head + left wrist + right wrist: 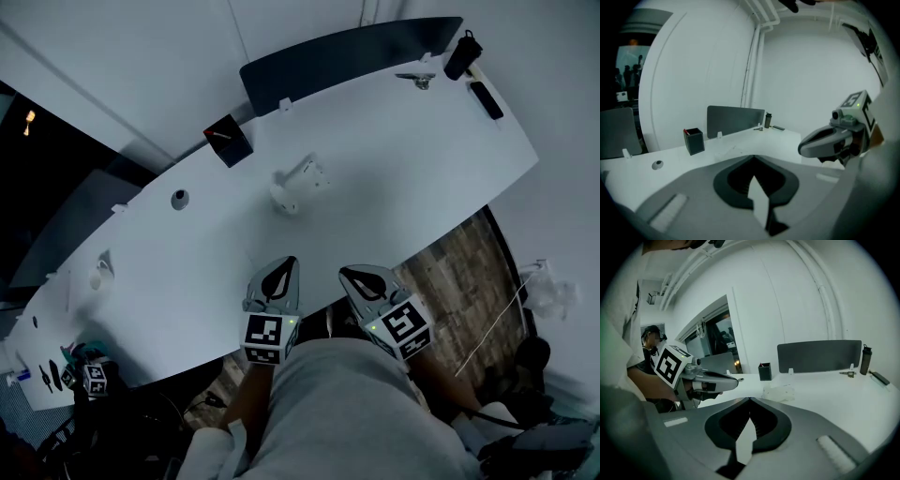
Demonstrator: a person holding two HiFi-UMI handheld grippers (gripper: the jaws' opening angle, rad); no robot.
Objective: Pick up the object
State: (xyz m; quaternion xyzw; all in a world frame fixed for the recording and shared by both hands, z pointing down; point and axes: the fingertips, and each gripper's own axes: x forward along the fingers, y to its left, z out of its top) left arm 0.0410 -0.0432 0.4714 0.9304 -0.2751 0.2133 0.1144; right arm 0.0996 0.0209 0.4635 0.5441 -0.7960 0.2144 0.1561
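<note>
**White object mid-table, both grippers closed and empty**

The white plastic object (pixel 298 184) lies near the middle of the white table (pixel 412 169), with nothing touching it. The left gripper (pixel 280 277) and the right gripper (pixel 367 280) are side by side at the table's near edge, well apart from the object. Each has its jaws closed together with nothing between them. Beyond the object a black pen box (pixel 228 142) stands to the left. A dark divider panel (pixel 347 56) runs along the far edge, and a dark bottle (pixel 462 54) stands at its right end.
</note>
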